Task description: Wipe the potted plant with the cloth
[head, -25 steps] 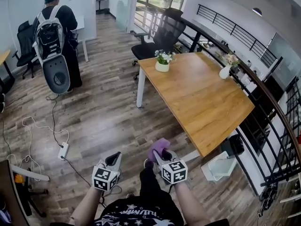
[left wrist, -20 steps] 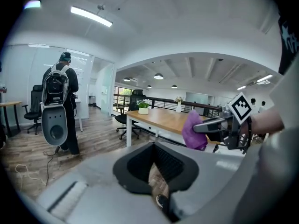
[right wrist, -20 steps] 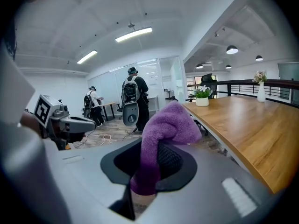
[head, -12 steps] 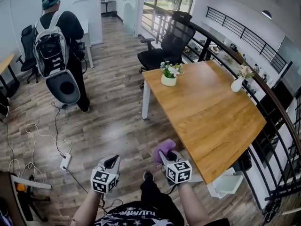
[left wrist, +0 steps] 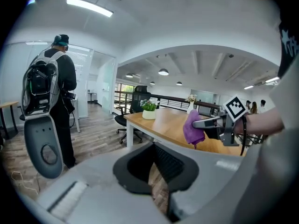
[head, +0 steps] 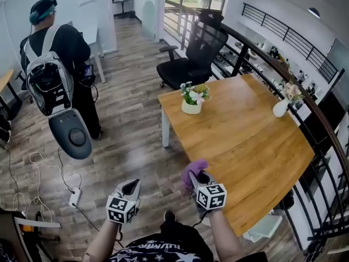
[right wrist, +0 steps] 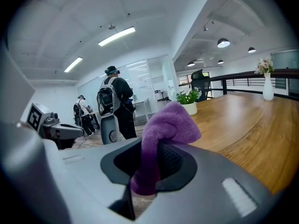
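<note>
A small potted plant (head: 192, 99) in a white pot stands near the far left corner of the wooden table (head: 245, 146); it also shows as the potted plant (left wrist: 149, 110) and the potted plant (right wrist: 188, 100). My right gripper (head: 197, 177) is shut on a purple cloth (head: 193, 170), held at the table's near left edge, well short of the plant. The purple cloth (right wrist: 161, 139) bulges out of the jaws. My left gripper (head: 128, 189) is shut and empty, over the floor left of the table.
A person with a backpack (head: 54, 70) stands at the left on the wooden floor. A black office chair (head: 196, 51) sits behind the table. A white vase (head: 281, 107) with flowers stands at the table's far right. A railing (head: 305, 113) runs along the right. Cables (head: 49, 162) lie on the floor.
Both grippers have moved forward toward the table, the cloth still in the right one. The table and plant appear closer. The person at the left has shifted.
</note>
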